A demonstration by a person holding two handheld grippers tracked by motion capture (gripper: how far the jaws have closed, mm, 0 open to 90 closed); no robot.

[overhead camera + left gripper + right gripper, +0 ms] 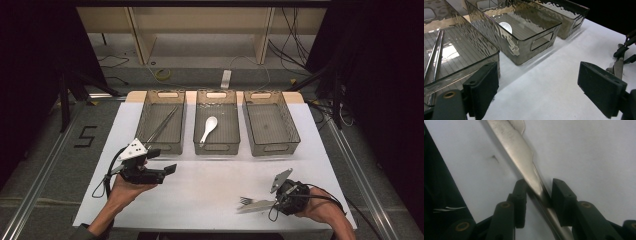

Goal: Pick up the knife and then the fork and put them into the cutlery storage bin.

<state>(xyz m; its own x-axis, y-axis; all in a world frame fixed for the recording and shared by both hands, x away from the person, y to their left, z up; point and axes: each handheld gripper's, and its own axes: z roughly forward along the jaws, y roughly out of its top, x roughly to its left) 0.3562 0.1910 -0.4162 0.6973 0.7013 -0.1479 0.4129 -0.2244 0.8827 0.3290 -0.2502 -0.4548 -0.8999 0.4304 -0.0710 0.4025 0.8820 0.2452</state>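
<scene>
- Fork (254,204) is clamped between the right gripper (537,195) jaws; grip should be kept firm, handle level, toward the empty bin (271,131);
- Left gripper (536,92) jaws are held apart, empty.

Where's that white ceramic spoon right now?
In the high view, the white ceramic spoon lies inside the middle clear plastic bin, between the left bin holding metal chopsticks and the right bin.

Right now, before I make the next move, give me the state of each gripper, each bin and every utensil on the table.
Left gripper: open, holding nothing, above the table.
Right gripper: shut on the fork's handle.
Fork: held low over the white table, tines pointing left.
Left bin: holds chopsticks.
Middle bin: holds a white spoon.
Right bin: empty.
</scene>
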